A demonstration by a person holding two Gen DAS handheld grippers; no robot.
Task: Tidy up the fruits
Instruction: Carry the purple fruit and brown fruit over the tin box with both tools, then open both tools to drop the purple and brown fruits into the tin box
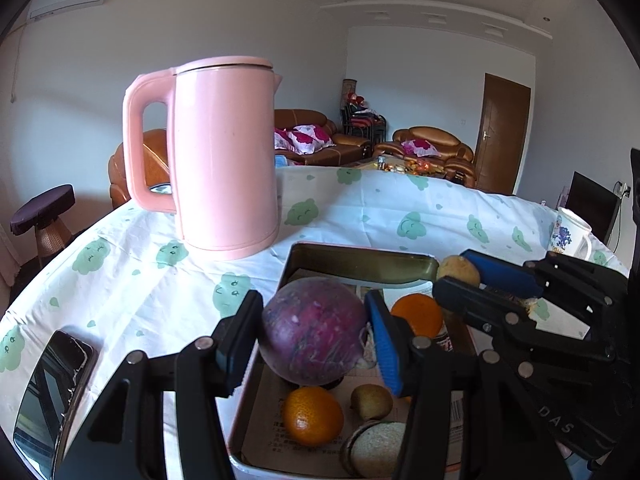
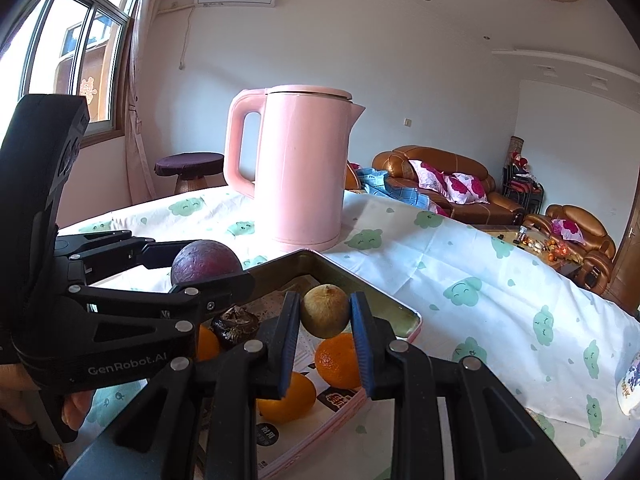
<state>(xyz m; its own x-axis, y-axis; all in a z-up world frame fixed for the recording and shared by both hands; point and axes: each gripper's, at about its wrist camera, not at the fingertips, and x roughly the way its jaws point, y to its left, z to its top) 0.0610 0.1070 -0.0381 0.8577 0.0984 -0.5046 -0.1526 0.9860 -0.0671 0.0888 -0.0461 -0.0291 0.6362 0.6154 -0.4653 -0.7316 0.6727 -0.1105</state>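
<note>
My left gripper (image 1: 312, 308) is shut on a round purple fruit (image 1: 314, 340) and holds it above the metal tray (image 1: 360, 258). To its right, my right gripper (image 1: 456, 270) is shut on a small yellow-brown fruit (image 1: 460, 268). In the right wrist view the right gripper (image 2: 326, 304) clamps that fruit (image 2: 325, 316) over the tray (image 2: 360, 280), and the left gripper (image 2: 204, 266) carries the purple fruit (image 2: 206, 262) on the left. In the tray lie oranges (image 1: 314, 416) (image 2: 338, 360), a kiwi (image 1: 371, 400) and a dark shrivelled fruit (image 2: 236, 326).
A tall pink kettle (image 1: 224, 160) (image 2: 304, 168) stands just behind the tray on the cloud-print tablecloth (image 1: 400, 208). A phone (image 1: 52, 392) lies at the near left. A patterned mug (image 1: 570, 232) stands at the right edge. Sofas lie beyond the table.
</note>
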